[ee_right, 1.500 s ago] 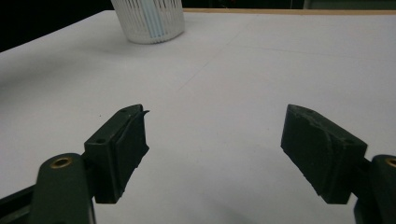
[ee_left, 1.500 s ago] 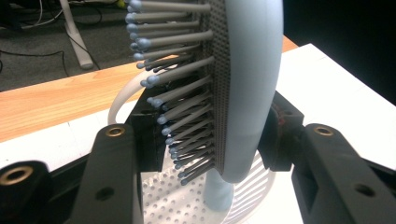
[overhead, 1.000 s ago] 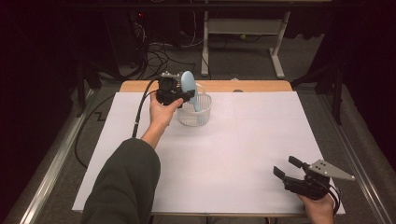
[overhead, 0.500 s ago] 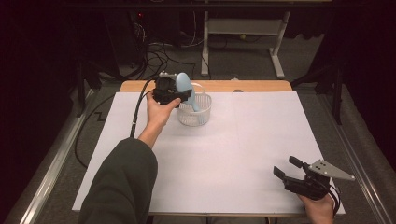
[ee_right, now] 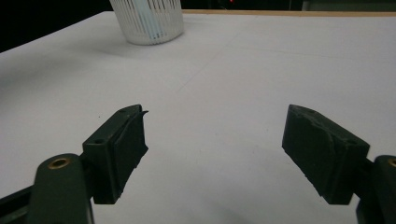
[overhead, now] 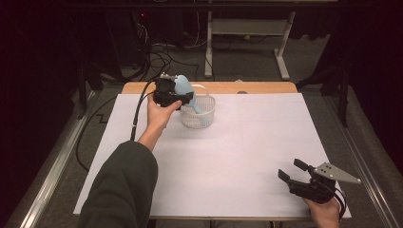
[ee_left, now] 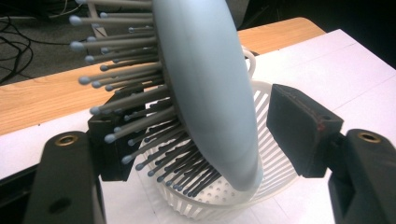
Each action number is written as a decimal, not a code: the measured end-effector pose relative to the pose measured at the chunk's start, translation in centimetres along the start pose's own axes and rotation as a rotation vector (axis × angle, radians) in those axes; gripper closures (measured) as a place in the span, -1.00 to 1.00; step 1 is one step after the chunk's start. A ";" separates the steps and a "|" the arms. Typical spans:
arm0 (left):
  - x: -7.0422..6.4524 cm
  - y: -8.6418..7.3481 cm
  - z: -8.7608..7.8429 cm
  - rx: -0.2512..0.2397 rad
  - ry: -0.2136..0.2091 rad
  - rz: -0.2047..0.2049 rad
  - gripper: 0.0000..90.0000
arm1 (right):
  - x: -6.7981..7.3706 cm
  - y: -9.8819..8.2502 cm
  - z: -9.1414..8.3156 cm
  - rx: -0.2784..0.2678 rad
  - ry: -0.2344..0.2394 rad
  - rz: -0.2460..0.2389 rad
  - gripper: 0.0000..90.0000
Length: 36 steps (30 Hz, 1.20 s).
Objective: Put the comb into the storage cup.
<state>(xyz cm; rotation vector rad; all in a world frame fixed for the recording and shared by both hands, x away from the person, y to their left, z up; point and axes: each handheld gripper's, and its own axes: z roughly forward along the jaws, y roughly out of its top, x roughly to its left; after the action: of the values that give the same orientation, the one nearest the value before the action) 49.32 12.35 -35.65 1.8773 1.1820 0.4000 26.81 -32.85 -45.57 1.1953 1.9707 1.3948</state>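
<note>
A light blue hairbrush stands tilted, its handle end down inside a white slotted basket at the back left of the table. My left gripper is around the brush head. In the left gripper view the brush is between the jaws, which have just been opening. Its bristles reach the left pad, while the right pad stands clear of its smooth back. The basket is right below. My right gripper rests open near the front right corner, with nothing between its jaws.
White paper covers the table, with a wooden strip along the far edge. The basket sits far ahead in the right gripper view. A cable trails from the left gripper off the table's left side.
The brush head has leaned a little to the left and lower, handle in the basket. The left hand and the right gripper have stayed in place.
</note>
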 end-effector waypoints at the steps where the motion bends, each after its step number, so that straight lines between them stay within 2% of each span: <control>1: 0.0 0.0 0.0 -0.001 0.002 0.003 -0.33 | 0.0 0.0 0.0 0.000 0.001 0.000 -0.51; 12: 1.1 -1.0 -0.2 0.000 0.024 -0.013 -0.33 | 0.0 0.0 0.0 0.001 0.002 -0.001 -0.51; 26: 1.5 -1.3 -0.3 0.011 0.010 -0.015 -0.44 | 0.0 0.0 0.0 -0.001 0.001 -0.001 -0.51; 36: 2.1 -2.2 -0.3 0.015 0.003 -0.039 -0.46 | 0.0 0.0 0.0 0.001 0.000 -0.001 -0.51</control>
<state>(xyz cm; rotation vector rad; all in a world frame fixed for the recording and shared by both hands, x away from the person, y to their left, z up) 48.91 14.73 -37.54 1.8645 1.2248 0.3735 26.81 -32.80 -45.56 1.1946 1.9723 1.3934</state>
